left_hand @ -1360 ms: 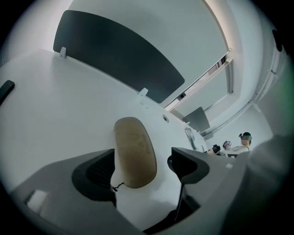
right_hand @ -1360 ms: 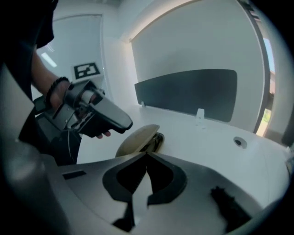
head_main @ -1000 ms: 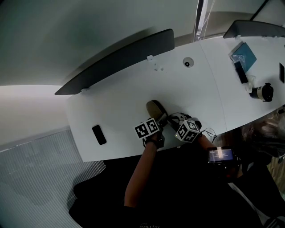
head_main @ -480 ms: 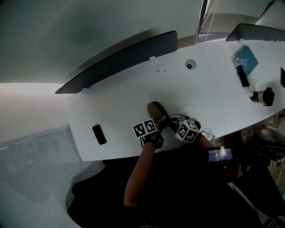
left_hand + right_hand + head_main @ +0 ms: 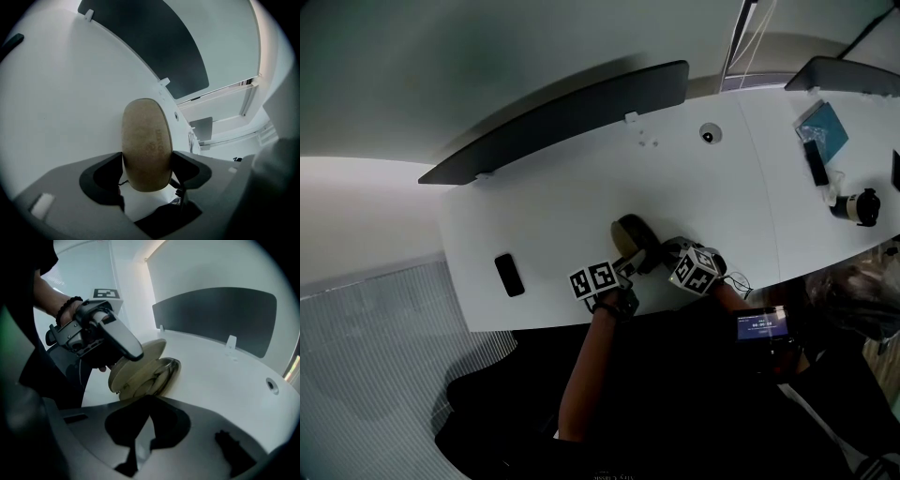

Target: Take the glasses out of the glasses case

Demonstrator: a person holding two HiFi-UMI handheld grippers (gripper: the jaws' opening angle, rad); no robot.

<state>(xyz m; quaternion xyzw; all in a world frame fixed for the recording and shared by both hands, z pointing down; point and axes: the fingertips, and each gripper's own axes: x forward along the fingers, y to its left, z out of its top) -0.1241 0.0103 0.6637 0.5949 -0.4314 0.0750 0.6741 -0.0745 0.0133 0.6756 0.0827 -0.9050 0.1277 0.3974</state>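
Left claw (image 5: pixel 147 161), jaws just closing, grips the tan glasses case (image 5: pixel 146 136) by its lid, holding it open; the closed, empty right claw (image 5: pixel 147 423) points at the glasses (image 5: pixel 161 371) inside.

Glasses (image 5: pixel 160 371) in glasses case (image 5: pixel 630 232) on table (image 5: pixel 544 206), phone (image 5: pixel 509 275) well left.

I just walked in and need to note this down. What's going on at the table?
A person works at a white table with a hand-held gripper in each hand. The left hand-held gripper has the tan glasses case between its jaws, which have just been closing onto it. The case is open, and the glasses lie inside, not yet taken out. The right hand-held gripper, shut and empty, points at the opening.
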